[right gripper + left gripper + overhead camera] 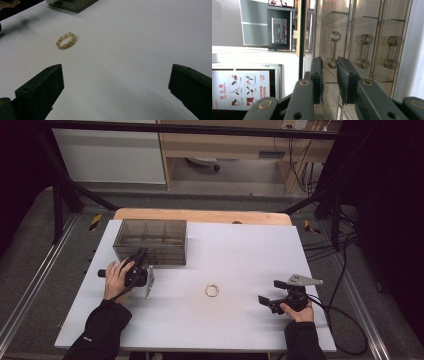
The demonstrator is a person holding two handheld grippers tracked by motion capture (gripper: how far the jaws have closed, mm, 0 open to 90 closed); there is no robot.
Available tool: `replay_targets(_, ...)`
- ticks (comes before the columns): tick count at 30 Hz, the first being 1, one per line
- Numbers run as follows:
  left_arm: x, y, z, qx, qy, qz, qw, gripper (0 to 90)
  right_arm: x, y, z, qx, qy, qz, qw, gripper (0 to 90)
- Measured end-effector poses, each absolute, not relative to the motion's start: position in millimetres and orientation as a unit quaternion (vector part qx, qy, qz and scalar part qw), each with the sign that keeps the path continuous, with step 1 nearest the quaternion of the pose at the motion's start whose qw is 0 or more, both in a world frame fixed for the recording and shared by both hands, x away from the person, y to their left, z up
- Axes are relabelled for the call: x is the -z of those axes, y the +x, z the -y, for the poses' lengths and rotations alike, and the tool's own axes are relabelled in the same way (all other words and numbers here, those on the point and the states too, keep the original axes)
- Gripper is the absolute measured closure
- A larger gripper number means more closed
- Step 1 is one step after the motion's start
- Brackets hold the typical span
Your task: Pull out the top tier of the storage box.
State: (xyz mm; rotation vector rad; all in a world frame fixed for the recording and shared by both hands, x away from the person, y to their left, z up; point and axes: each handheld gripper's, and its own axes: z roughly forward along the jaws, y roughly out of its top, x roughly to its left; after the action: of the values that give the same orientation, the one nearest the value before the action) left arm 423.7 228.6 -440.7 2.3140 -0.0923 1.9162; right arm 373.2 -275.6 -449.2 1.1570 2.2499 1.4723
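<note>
On the desk, far-left part: a smoked, see-through drawer box (150,241) stands on the white desk (240,250), its top split into compartments.
Left hand-held gripper (140,258): held in the person's left hand (116,277), laid on its side with its tip against the near front of the drawer box.
Left jaws: narrow, with a slim gap between the 2 black pads; in the left gripper view they sit at the first of 3 clear drawer handles (332,50), 1 knob end of it showing in the gap. Whether the pads press on that handle I cannot tell.
Drawer handles: 3 alike, bar-shaped with a faceted knob at each end, side by side on the box front; the other 2 are apart from the jaws.
Middle of the desk: a small gold ring (212,290) lies flat on the bare white surface, well apart from the box and between the 2 hands.
Right hand-held gripper (270,293): held in the person's right hand (298,310) near the right side of the desk, pointing left toward the ring.
Right jaws: wide apart, nothing between them; in the right gripper view the ring (66,41) lies ahead of them and left of centre, touched by neither.
Background in the left gripper view: a lit screen (279,30) and a sign with red pictures (244,90), both seen sideways.
</note>
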Motion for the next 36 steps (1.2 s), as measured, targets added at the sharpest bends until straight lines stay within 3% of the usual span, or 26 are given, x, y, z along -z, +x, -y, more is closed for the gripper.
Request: replay_targets(36, 453.2, 419.9, -225.8, -0.668, 0.741, 0.056, 0.039, 80.8, 449.3, 373.1, 275.3, -0.500, 0.393, -0.764, 0.107, 0.7)
